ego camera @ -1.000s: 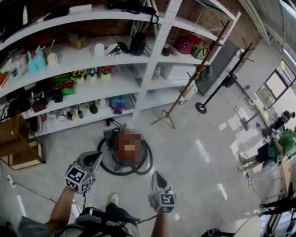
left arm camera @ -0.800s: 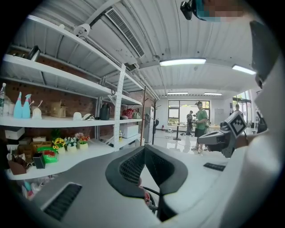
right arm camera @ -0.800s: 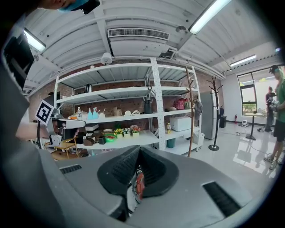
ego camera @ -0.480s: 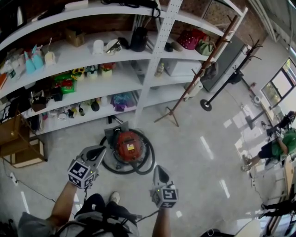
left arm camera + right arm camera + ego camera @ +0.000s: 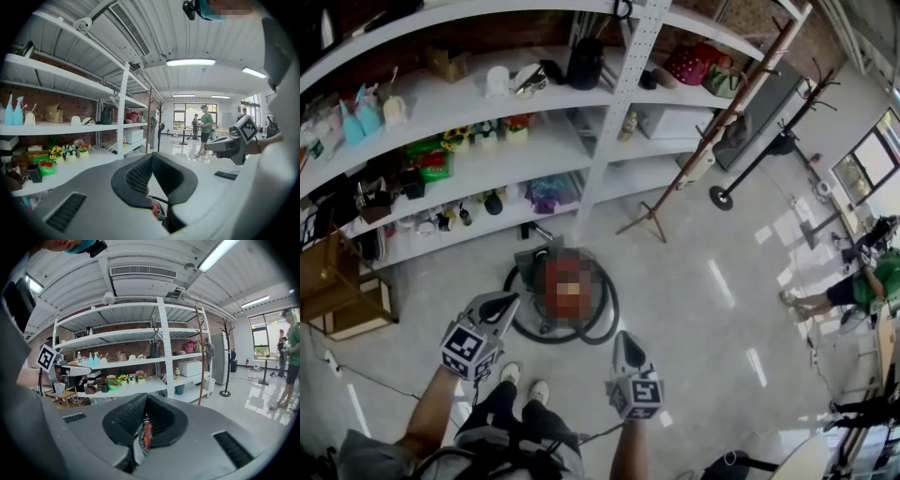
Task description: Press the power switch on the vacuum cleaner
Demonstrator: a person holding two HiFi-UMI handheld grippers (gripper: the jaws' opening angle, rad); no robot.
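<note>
The red vacuum cleaner (image 5: 532, 265) sits on the floor in front of the shelves, with its black hose (image 5: 602, 323) coiled round it. A mosaic patch covers its top, so no switch shows. My left gripper (image 5: 502, 302) hovers high over its near left side, jaws together and nothing held. My right gripper (image 5: 622, 338) hangs to the near right of the hose, also shut and empty. Through each gripper's narrow jaw slit a sliver of the red vacuum cleaner (image 5: 155, 210) (image 5: 147, 436) shows far below. Both grippers (image 5: 152, 159) (image 5: 146, 402) point level at the room.
White shelves (image 5: 469, 117) full of small goods run along the back. A wooden coat rack (image 5: 703, 141) and a black one (image 5: 778, 131) stand to the right, wooden crates (image 5: 342, 295) to the left. A cable (image 5: 356, 375) trails on the floor. People sit at the far right (image 5: 862, 281).
The view has shifted forward: both of the person's shoes now show below the vacuum cleaner. The grippers keep their pose and stay shut.
</note>
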